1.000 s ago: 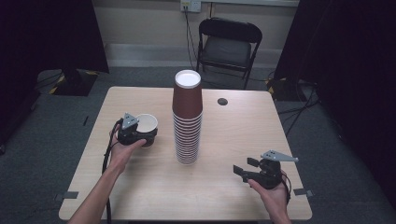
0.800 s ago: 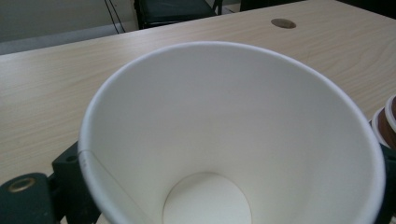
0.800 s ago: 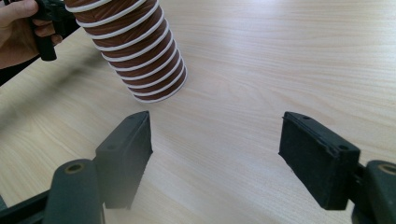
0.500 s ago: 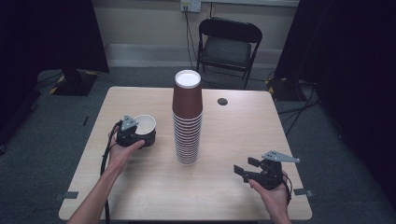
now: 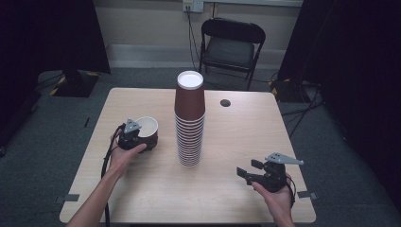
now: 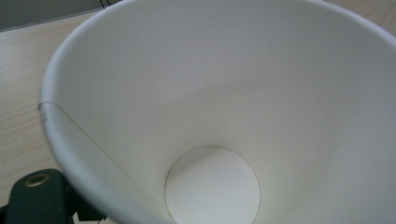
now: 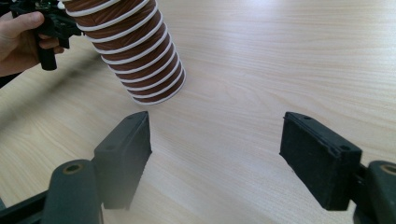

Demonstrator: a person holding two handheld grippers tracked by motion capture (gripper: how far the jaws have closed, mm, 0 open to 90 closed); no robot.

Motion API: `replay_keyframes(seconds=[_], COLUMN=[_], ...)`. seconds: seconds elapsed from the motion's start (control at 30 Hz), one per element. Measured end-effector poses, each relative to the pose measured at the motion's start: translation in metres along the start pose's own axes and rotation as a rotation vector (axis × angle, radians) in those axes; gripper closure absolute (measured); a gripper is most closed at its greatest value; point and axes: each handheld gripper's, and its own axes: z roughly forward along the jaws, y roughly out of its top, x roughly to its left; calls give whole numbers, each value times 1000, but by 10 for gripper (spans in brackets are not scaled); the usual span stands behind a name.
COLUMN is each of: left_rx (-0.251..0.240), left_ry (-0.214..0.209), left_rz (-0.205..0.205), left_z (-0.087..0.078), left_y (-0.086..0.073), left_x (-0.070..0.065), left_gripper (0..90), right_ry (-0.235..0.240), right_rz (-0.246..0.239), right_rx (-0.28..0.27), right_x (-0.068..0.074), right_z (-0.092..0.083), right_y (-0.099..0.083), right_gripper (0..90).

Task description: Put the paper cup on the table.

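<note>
A single paper cup [image 5: 147,126], brown outside and white inside, stands upright on the table's left side. My left gripper [image 5: 144,138] reaches around it. Its jaws have just been closing with the cup between them. In the left gripper view the cup [image 6: 210,116] opens toward the camera. One jaw sits outside the wall under the rim, the other is hidden, and I see no squeeze on the rim. A tall stack of brown cups [image 5: 190,118] rises mid-table. My right gripper [image 5: 248,170] rests open at the front right, nothing between its pads [image 7: 215,144].
The wooden table [image 5: 246,132] has a small black disc [image 5: 225,102] at its back right. A black folding chair [image 5: 231,42] stands behind it. In the right gripper view the stack [image 7: 135,51] leans across the upper left, with the other hand [image 7: 18,42] beyond.
</note>
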Motion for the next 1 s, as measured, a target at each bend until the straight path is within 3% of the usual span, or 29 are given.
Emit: replay_keyframes(seconds=[0.17,0.33,0.4,0.57,0.67,0.8,1.0], left_rx=[13,46,59,77,85,104,112], left_ry=[-8,-3,-12,5,6,-2,1], left_rz=[-4,47,31,55,19,24,-3], left_z=[-2,-4,-3,-4,-4,-8,-13], left_y=[-3,-6,-9,-9,-11,-14,-18], left_x=[2,1,2,1,2,5,8], left_gripper=[132,138,154,154,154,155,154], right_ry=[4,2,3,6,3,1,2], right_rz=[-4,-1,-4,-4,-4,-8,-3], right_rx=[-2,-1,-2,2,2,4,-1], right_x=[2,3,3,3,3,3,2], right_z=[0,0,1,2,2,1,1], right_y=[0,0,0,0,0,0,1], right_gripper=[244,244,244,244,244,242,242])
